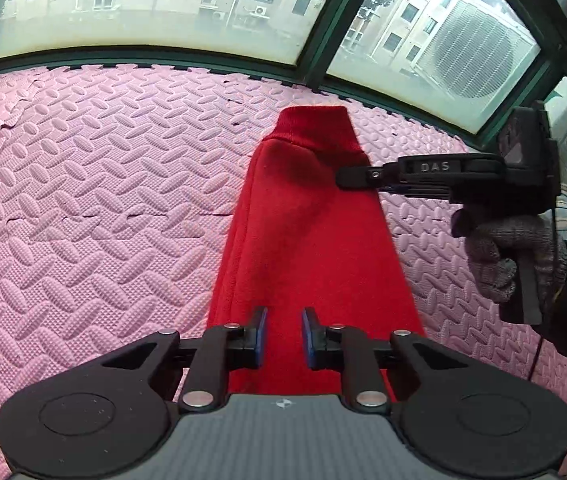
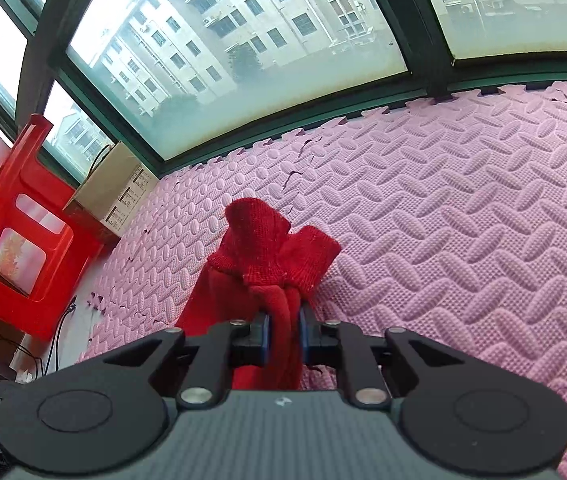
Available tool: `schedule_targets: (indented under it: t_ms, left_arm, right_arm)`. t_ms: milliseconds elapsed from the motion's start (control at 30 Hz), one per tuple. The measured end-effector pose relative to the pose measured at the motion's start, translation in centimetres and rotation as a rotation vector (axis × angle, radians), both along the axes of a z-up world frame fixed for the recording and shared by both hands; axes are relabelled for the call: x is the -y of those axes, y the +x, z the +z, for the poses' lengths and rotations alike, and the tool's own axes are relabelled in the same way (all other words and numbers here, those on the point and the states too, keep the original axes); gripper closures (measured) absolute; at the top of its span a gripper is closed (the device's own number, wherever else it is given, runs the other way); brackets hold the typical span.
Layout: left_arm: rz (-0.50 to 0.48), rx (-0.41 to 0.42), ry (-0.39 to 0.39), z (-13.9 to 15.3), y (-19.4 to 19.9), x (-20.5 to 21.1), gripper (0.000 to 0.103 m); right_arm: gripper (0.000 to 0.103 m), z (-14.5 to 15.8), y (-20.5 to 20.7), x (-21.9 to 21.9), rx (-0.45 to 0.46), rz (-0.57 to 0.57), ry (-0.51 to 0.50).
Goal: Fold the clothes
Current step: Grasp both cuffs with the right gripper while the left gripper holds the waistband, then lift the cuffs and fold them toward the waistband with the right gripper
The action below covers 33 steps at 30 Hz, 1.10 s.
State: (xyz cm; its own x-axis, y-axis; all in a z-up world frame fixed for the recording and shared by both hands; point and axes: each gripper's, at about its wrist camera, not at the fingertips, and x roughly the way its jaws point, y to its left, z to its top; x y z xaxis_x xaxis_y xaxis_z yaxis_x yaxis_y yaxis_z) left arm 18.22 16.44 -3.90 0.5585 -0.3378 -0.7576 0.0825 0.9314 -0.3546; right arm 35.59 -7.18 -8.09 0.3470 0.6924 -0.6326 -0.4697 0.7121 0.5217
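Note:
A long red knitted garment [image 1: 307,232] lies stretched over the pink foam mat [image 1: 103,200], its ribbed cuff [image 1: 311,124] at the far end. My left gripper [image 1: 284,330] is at the near end with its blue pads close together and red cloth between them. My right gripper [image 1: 357,176], held in a gloved hand [image 1: 499,256], comes in from the right just below the cuff. The right wrist view shows my right gripper [image 2: 284,330] shut on a bunched fold of the garment [image 2: 283,312], with two ribbed cuffs [image 2: 275,248] standing up just beyond the fingertips.
Green-framed windows [image 1: 315,52] border the mat's far side. A red plastic stool [image 2: 19,232] and a cardboard box [image 2: 111,188] stand at the mat's left edge in the right wrist view, with cables [image 2: 43,344] on the floor below them.

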Motion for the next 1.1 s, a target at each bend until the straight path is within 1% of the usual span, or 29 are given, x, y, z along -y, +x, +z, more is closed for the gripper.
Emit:
schedule_targets:
  t_ms: [67, 133, 167, 233, 300, 400, 467, 533, 667, 800, 967, 1033, 1067, 1100]
  left_arm:
    - [-0.051, 0.002, -0.036, 0.5, -0.6, 1.6, 0.084]
    - [-0.099, -0.002, -0.031, 0.4, -0.8, 3.7, 0.084]
    - [-0.125, -0.01, -0.041, 0.1, -0.9, 4.8, 0.084]
    - [-0.18, -0.018, -0.032, -0.6, -1.0, 6.8, 0.084]
    - [-0.217, -0.034, 0.009, -1.6, -0.8, 8.3, 0.084]
    - [-0.215, -0.036, 0.011, -2.6, -0.4, 8.9, 0.083]
    - [-0.185, -0.043, -0.024, -2.2, -0.4, 8.2, 0.083]
    - [-0.178, -0.023, -0.033, -1.4, -1.1, 7.5, 0.082]
    - [-0.105, -0.019, -0.038, -1.6, -1.2, 5.1, 0.082]
    - [-0.032, -0.016, -0.042, -1.8, -1.3, 2.8, 0.084]
    - [0.06, -0.012, -0.048, -2.1, -1.4, -0.2, 0.084]
    - [0.08, -0.023, -0.062, -2.8, -0.9, -1.0, 0.084]
    - [0.09, -0.028, -0.069, -3.1, -0.6, -1.3, 0.087]
    - [0.101, -0.033, -0.075, -3.5, -0.3, -1.7, 0.087]
  right_arm:
    - [0.09, 0.2, -0.1, 0.1, 0.009, -0.001, 0.001]
    - [0.09, 0.3, -0.2, 0.1, 0.018, -0.002, 0.001]
    - [0.09, 0.3, -0.3, 0.0, 0.02, -0.003, -0.002]
    - [0.09, 0.3, -0.3, -0.1, 0.024, -0.006, -0.006]
    - [0.09, 0.3, -0.4, -0.1, 0.029, -0.007, -0.01]
    - [0.09, 0.2, -0.5, -0.3, 0.032, -0.008, -0.029]
    - [0.09, 0.3, -0.6, -0.2, 0.034, -0.012, -0.022]
    - [0.09, 0.8, -0.9, 0.1, 0.051, -0.009, -0.004]
    - [0.09, 1.8, -1.4, 0.2, 0.079, 0.001, 0.01]
    - [0.09, 2.2, -1.6, -0.1, 0.09, 0.005, -0.002]
    - [0.09, 2.9, -2.1, -0.2, 0.117, 0.015, -0.006]
    - [0.09, 3.2, -2.3, -0.3, 0.128, 0.021, -0.01]
    - [0.09, 3.3, -2.4, -0.3, 0.132, 0.022, -0.01]
    - [0.09, 3.6, -2.6, -0.4, 0.139, 0.025, -0.005]
